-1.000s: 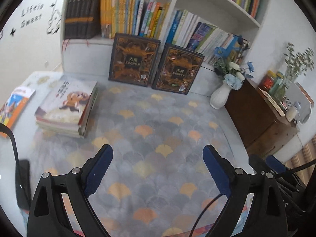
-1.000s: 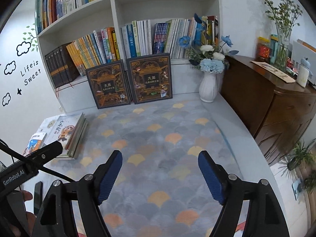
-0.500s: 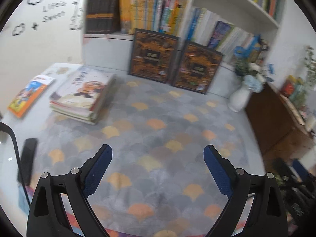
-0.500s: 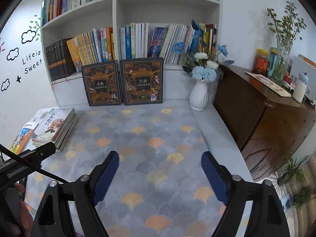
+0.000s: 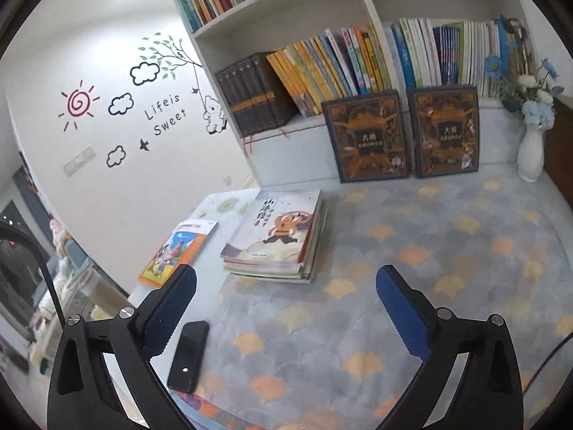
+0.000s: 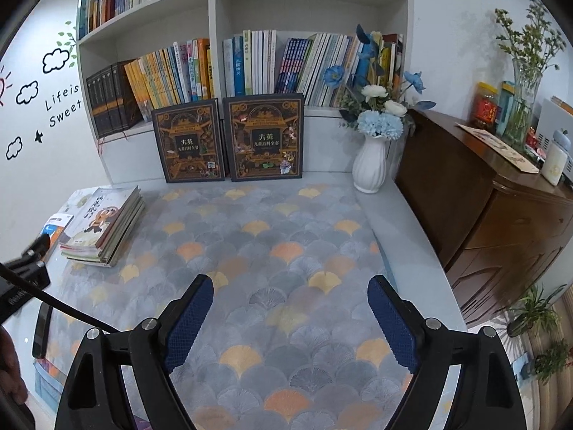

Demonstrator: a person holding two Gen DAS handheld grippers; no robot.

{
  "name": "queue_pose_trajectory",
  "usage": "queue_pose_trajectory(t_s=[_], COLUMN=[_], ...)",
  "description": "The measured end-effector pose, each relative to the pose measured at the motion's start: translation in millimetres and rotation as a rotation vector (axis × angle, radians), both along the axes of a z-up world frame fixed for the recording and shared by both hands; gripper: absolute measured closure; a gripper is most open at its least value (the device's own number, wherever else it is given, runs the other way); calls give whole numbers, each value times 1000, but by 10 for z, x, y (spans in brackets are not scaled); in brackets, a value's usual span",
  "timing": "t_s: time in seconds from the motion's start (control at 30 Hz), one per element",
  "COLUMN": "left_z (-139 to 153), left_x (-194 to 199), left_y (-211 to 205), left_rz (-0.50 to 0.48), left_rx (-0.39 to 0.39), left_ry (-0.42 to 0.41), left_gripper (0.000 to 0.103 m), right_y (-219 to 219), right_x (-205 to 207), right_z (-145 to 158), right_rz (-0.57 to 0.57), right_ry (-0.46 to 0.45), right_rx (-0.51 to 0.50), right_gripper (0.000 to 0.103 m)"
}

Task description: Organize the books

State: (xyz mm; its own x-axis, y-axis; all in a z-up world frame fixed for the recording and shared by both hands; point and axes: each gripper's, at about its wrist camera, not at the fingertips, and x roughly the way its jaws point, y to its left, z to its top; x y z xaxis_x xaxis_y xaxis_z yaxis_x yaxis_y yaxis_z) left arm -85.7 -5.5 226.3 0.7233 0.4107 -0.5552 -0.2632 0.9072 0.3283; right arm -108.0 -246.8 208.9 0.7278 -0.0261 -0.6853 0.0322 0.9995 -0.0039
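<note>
The stack of picture books (image 5: 277, 238) is the thing to watch: it lies flat on the left end of the patterned mat (image 5: 412, 286) that covers the desk (image 6: 401, 215), squared up with spines together, which looks like a pile waiting to be shelved. Just left of the stack, off the mat, a single orange-covered book (image 5: 179, 247) lies alone, as though not yet gathered in. Behind the stack and to its right, two large dark encyclopedia volumes (image 6: 229, 139) lean upright against the foot of the bookshelf (image 6: 215, 7), probably because they are too tall for the shelf rows above them, which are already crowded with upright spines.

The left gripper (image 5: 283, 297) has just been opening; its fingers stand spread wide with nothing between them, aimed toward the stack from the near side, so I judge it is readying for a grasp. The right gripper (image 6: 290, 311) has also been opening a little, and it too is spread and empty, over the bare mat well to the right of the stack. A black phone (image 5: 188, 356) lies near the stack's front, close by the left fingers. A white vase of flowers (image 6: 370, 165) sits far right of the stack, beside the wooden cabinet (image 6: 483, 215).
</note>
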Motion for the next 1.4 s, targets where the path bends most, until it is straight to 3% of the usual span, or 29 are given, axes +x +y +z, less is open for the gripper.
queue_pose_trajectory(t_s=[0.07, 0.17, 0.23, 0.47, 0.87, 1.2, 1.4], left_z=[48, 89, 102, 121, 28, -35, -126], left_x=[-6, 11, 45, 70, 45, 32, 83], left_y=[-31, -91, -108, -216, -505, -626, -616], left_rz=[-13, -9, -24, -97, -183, -215, -221], left_rx=[-13, 67, 73, -48, -104, -108, -153], left_ry=[-7, -44, -40, -2, 55, 93, 148], left_gripper=[1, 1, 1, 1, 1, 1, 1], right_y=[14, 25, 21, -48, -168, -250, -233], right_x=[8, 6, 1, 39, 92, 152, 167], right_z=[-7, 6, -2, -35, -170, -256, -273], right_rz=[8, 17, 17, -4, -13, -21, -17], right_ry=[1, -4, -5, 21, 96, 140, 144], right_rx=[0, -3, -8, 14, 108, 171, 171], right_gripper=[16, 16, 16, 16, 16, 16, 16])
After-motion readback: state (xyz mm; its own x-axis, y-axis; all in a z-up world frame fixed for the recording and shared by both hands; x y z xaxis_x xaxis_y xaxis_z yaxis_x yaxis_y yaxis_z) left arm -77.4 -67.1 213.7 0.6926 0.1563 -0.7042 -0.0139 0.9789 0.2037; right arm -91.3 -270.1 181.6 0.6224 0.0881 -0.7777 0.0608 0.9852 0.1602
